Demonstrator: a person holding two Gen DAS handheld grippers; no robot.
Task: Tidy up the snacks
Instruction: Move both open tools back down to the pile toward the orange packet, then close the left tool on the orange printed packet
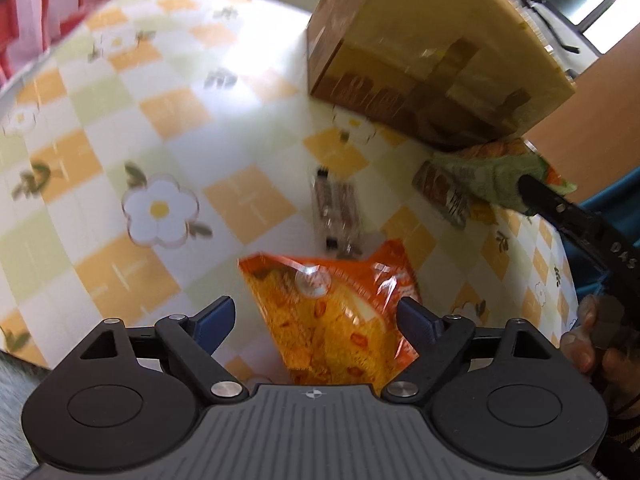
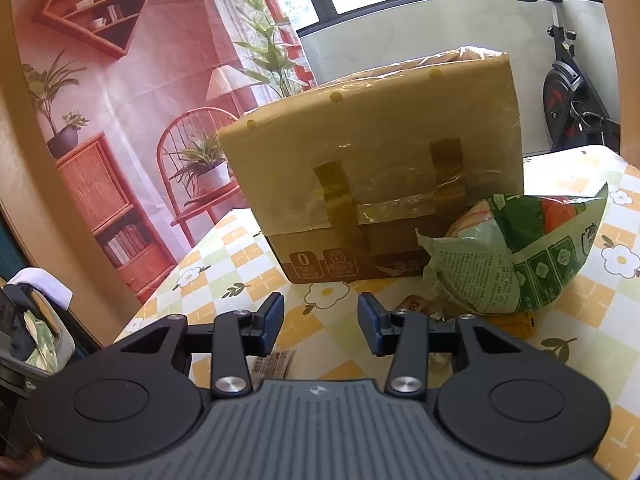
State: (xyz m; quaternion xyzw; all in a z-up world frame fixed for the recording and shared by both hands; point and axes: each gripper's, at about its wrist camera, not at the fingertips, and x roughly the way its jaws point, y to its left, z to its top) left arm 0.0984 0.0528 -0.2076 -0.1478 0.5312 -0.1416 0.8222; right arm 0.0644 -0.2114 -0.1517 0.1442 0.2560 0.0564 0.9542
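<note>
An orange snack bag [image 1: 332, 320] lies on the flowered tablecloth [image 1: 160, 120], between the fingers of my left gripper [image 1: 316, 312]. That gripper stands wide open, and its left pad is clear of the bag. Beyond the bag lie a small clear-wrapped snack [image 1: 336, 212], a brown packet [image 1: 440, 188] and a green bag [image 1: 480, 172]. My right gripper [image 2: 320, 316] is open, with a narrower gap and nothing between its pads. It sits just in front of the taped cardboard box [image 2: 372, 184], with the green bag [image 2: 520, 256] to its right. A small printed packet [image 2: 272, 360] lies under its left finger.
The cardboard box [image 1: 420, 52] stands on the table's far right side. A black finger [image 1: 560, 216] of the other gripper reaches over the green bag, with a person's hand [image 1: 592, 332] behind it. An exercise bike [image 2: 568, 92] and a printed backdrop [image 2: 120, 100] stand beyond the table.
</note>
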